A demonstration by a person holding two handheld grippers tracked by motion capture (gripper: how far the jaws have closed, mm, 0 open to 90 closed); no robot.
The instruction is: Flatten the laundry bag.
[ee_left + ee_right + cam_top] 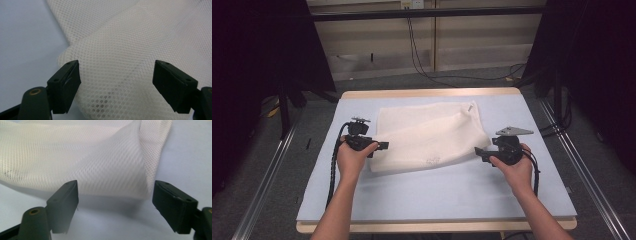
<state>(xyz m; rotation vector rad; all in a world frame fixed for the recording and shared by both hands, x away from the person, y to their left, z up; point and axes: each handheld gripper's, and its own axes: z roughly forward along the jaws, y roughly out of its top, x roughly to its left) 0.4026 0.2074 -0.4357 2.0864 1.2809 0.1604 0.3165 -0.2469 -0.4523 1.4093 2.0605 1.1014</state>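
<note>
A: Where does the white mesh cloth (428, 134) lie?

B: It lies folded on the pale blue mat (437, 192) that covers the table, towards the mat's far half, with a small tag at its far right corner. Its near edge runs slanted, lower at the left.

A: And the left gripper (383, 145)?

B: It sits at the cloth's near left corner, held in the person's left hand (352, 157). In the left gripper view its jaws stand wide apart with the cloth's corner (112, 82) lying between and under them, and neither pad presses on the mesh.

A: The right gripper (479, 152)?

B: It is at the cloth's near right corner, in the right hand (512, 167), the grey three-cornered plate (514, 131) on top of it. In the right gripper view (115, 207) the jaws are spread, and the cloth's corner (100, 170) stands slightly raised off the mat just beyond the tips, a shadow under it. The pads do not touch it.

A: How do the two grippers stand to the cloth?

B: One at each near corner, both pointing inward at the cloth.
</note>
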